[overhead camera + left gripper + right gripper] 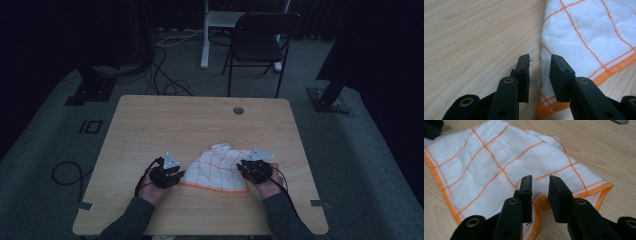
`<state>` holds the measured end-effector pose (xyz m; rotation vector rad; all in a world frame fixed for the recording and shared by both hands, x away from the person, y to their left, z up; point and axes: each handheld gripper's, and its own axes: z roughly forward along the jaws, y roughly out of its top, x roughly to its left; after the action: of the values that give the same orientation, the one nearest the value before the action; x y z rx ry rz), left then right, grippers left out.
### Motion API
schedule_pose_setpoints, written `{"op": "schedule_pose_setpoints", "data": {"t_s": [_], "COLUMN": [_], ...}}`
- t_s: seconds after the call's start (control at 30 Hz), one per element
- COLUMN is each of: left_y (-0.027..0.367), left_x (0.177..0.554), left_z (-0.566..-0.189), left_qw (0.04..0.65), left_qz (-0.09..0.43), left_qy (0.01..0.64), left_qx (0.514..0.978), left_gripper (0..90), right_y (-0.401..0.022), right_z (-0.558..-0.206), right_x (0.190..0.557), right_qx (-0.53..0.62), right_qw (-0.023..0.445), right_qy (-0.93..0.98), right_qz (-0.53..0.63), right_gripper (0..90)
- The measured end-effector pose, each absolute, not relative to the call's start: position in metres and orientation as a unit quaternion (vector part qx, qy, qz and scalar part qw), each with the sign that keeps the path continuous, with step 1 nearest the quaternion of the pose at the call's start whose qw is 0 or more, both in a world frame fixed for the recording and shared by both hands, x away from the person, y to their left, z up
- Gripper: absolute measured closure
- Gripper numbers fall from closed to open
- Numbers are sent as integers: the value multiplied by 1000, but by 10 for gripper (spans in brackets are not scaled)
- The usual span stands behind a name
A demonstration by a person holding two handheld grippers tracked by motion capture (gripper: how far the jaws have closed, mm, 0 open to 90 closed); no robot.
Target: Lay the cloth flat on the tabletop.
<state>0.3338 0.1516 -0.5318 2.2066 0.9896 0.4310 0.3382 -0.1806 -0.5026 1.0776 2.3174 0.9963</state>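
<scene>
On the worktop (150, 120) the white, orange-checked cloth (217, 172) lies folded but rumpled; left claw (539, 75) and right claw (540, 195) both stand released at its edges, smoothing remains.

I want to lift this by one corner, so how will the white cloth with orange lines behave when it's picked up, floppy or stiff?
The cloth is probably floppy: it already lies rumpled and partly folded over itself on the table. It looks thin and light, so a corner lift would likely let the rest hang and drag. Pushed, it would probably bunch up rather than slide.
</scene>
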Motion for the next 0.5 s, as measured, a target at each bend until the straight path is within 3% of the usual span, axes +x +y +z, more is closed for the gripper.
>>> {"op": "schedule_pose_setpoints", "data": {"t_s": [0.13,0.3,0.5], "left_y": [153,151,152], "left_x": [334,332,327], "left_z": [-532,-533,-533], "left_qw": [336,334,331], "left_qz": [163,158,160], "left_qy": [382,374,374], "left_qx": [846,851,851], "left_gripper": [728,826,870], "right_y": [-178,-180,-185], "right_z": [-507,-515,-519], "right_x": [343,339,333], "right_qx": [385,384,387], "right_qw": [194,182,176], "right_qy": [835,845,847], "right_qz": [344,325,318], "right_gripper": [719,838,870]}}
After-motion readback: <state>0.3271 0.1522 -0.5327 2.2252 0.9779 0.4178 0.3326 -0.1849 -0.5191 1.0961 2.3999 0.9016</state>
